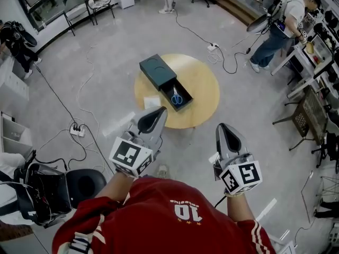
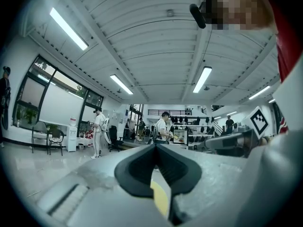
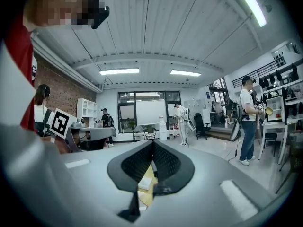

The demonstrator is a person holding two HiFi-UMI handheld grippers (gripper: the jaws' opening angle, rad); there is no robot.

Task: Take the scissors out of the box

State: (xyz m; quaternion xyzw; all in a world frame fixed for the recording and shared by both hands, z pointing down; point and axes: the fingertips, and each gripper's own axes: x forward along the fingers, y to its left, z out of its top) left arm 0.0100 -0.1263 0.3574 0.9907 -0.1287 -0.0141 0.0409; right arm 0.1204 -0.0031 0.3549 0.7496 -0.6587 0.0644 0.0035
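Observation:
Blue-handled scissors [image 1: 176,97] lie in the open drawer of a dark box [image 1: 157,69] on a round wooden table [image 1: 204,91]. Both grippers are held level, short of the table's near edge and well apart from the box. My left gripper [image 1: 160,110] is shut and empty, its tip near the table's front left rim. My right gripper [image 1: 222,126] is also shut with nothing in it, below the table's front right rim. In the left gripper view the left gripper's [image 2: 156,145] dark pads meet; the right gripper view shows the right gripper's [image 3: 153,142] pads touching too, with a sliver of table beneath.
A white paper [image 1: 152,102] lies on the table beside the box. Cables and a power strip [image 1: 77,130] trail over the floor at the left. A black stool [image 1: 85,183] and a bag stand at the lower left. A person [image 1: 280,30] stands by desks at the upper right.

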